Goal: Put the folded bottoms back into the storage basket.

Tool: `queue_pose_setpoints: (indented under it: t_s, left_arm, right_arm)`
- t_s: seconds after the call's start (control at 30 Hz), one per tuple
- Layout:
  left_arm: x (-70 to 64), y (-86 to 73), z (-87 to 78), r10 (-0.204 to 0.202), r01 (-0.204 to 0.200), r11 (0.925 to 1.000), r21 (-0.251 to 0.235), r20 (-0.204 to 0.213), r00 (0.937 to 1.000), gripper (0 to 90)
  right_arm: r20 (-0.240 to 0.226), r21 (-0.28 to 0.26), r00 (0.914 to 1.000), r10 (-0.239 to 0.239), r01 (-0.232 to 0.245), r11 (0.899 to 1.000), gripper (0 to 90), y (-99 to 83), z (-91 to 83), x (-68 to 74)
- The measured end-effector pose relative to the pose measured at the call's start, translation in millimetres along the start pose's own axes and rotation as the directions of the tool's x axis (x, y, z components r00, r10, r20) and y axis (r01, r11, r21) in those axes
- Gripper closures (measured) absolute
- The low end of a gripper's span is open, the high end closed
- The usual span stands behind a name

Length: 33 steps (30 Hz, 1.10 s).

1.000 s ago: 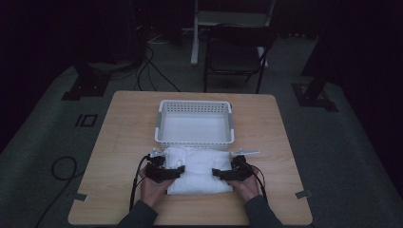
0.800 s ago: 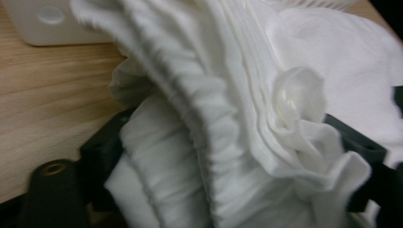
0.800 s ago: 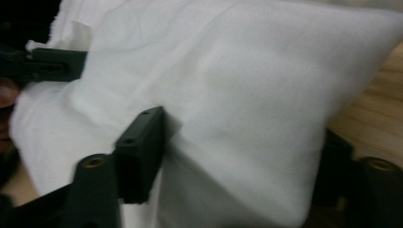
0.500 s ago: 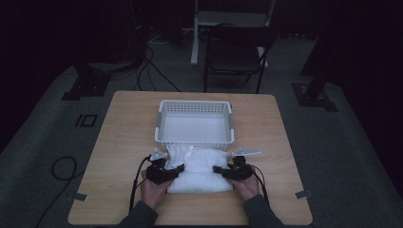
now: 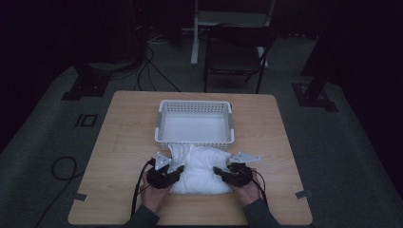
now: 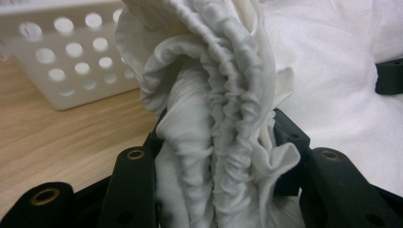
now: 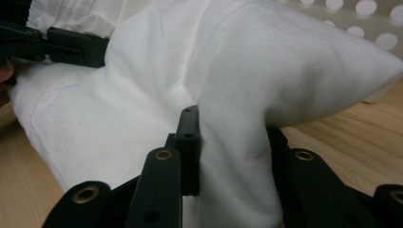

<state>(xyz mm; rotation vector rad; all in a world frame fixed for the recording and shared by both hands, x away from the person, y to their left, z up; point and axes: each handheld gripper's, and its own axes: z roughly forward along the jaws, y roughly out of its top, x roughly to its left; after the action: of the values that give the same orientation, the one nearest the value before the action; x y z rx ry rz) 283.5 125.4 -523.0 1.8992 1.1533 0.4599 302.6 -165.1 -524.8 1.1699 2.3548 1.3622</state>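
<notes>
A white basket (image 5: 195, 122) sits at twelve o'clock from the bunched white cloth (image 5: 202, 164) on the bench (image 5: 119, 142). The left claw (image 5: 175, 170) and right claw (image 5: 219, 171) each pinch the cloth's sides, folds hiding their tips.

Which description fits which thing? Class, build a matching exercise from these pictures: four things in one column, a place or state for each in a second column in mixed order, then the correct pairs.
Things:
1. white basket
2. white cloth
3. left gripper
4. folding chair

Places or states:
A. clamped on a gathered, ruffled edge of fabric
B. on the floor beyond the table's far edge
C. lying bunched between both grippers at the table's near side
D. standing on the table just behind the cloth

Pairs: 1-D, 2-C, 3-A, 4-B
</notes>
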Motion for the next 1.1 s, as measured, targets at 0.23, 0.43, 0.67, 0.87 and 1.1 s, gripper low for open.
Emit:
queue_pose_setpoints:
  t_s: [0.23, 0.43, 0.67, 0.87, 1.1]
  left_arm:
    - [-7.5, 2.9, -11.3, 0.033, -0.034, 0.999, -0.028, -0.02, 0.9992, 54.9]
    - [-9.8, 6.5, -18.1, 0.039, -0.04, 0.9983, -0.042, -0.021, 0.999, 54.8]
    - [-9.4, 10.6, -20.7, 0.042, -0.042, 0.9986, -0.033, -0.016, 0.999, 54.8]
    - [-9.7, 13.8, -25.0, 0.038, -0.039, 0.9984, -0.04, -0.012, 0.9992, 54.9]
    - [-9.4, 18.3, -29.5, 0.03, -0.031, 0.9981, -0.054, -0.002, 0.9995, 54.8]
  right_arm:
    - [-0.002, -0.026, 0.9999, -0.01, 0.01, 1.0, 70.3, 2.6, -9.2, 6.1]
    - [0.004, -0.048, 0.9996, -0.027, 0.027, 0.998, 70.3, 5.9, -16.8, 11.9]
    - [0.013, -0.056, 0.9992, -0.039, 0.039, 0.998, 70.3, 9.2, -20.9, 17.0]
    - [0.014, -0.067, 0.9989, -0.044, 0.045, 0.997, 70.4, 11.6, -24.2, 18.6]
    - [0.016, -0.085, 0.9989, -0.045, 0.046, 0.995, 70.4, 15.6, -29.6, 20.9]
